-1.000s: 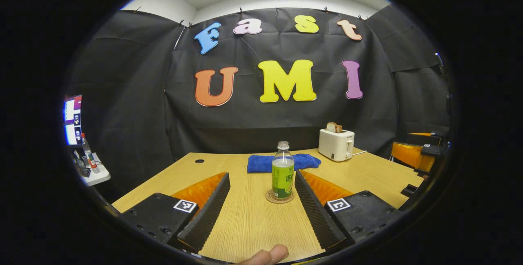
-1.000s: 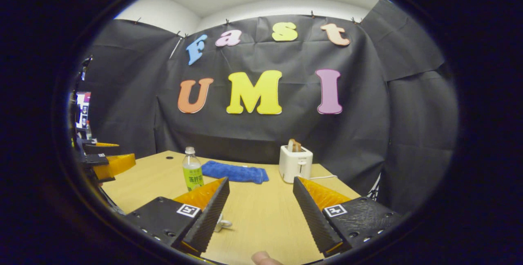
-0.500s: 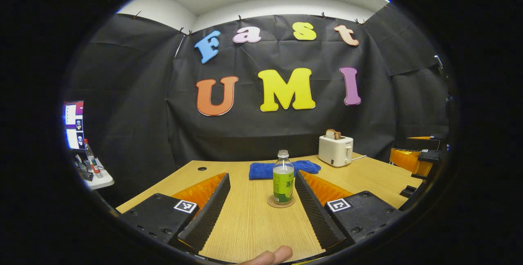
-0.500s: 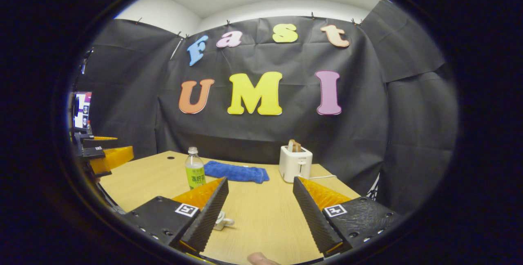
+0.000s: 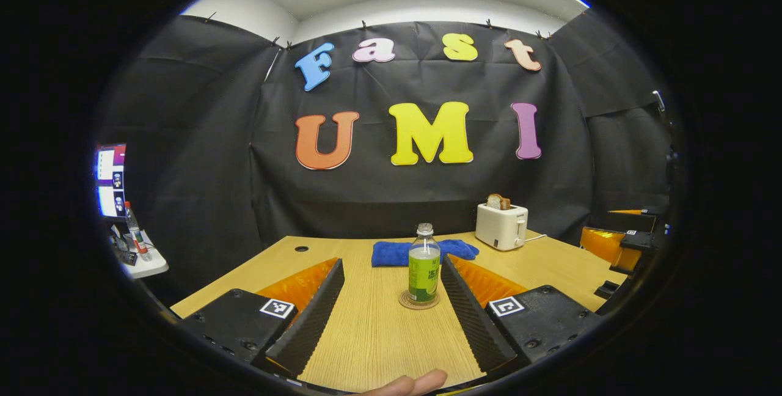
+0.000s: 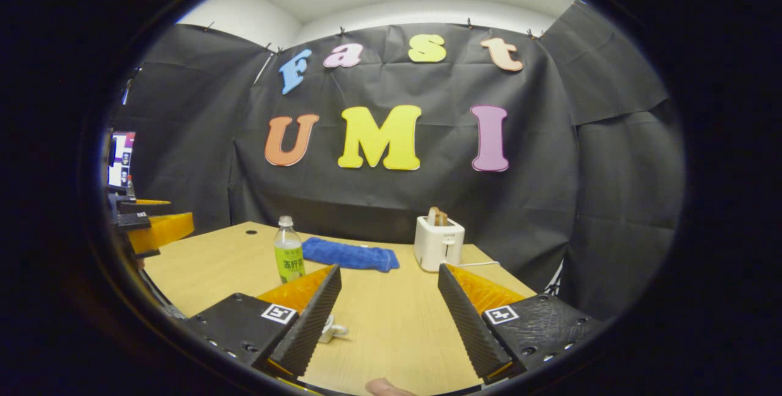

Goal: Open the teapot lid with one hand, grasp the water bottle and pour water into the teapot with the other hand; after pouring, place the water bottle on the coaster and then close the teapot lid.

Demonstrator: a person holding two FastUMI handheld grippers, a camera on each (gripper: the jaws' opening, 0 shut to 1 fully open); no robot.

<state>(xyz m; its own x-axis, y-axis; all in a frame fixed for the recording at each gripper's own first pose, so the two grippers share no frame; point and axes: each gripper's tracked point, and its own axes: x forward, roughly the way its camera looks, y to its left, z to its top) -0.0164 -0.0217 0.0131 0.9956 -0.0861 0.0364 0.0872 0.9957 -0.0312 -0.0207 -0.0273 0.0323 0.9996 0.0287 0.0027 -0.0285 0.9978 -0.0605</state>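
Bottle [image 5: 423, 264] on coaster [image 5: 419, 300]: light, slippery plastic; I grip mid-label. My left claw [image 5: 391, 298] and right claw [image 6: 388, 301] gape wide, empty.

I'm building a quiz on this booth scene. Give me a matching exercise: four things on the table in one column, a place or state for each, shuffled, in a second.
Things:
1. water bottle
2. towel
3. toaster
4. left gripper

States:
A. holds a slice of bread
B. open, grasping nothing
C. stands upright on the coaster
D. lies flat behind the bottle

Pairs: 1-C, 2-D, 3-A, 4-B
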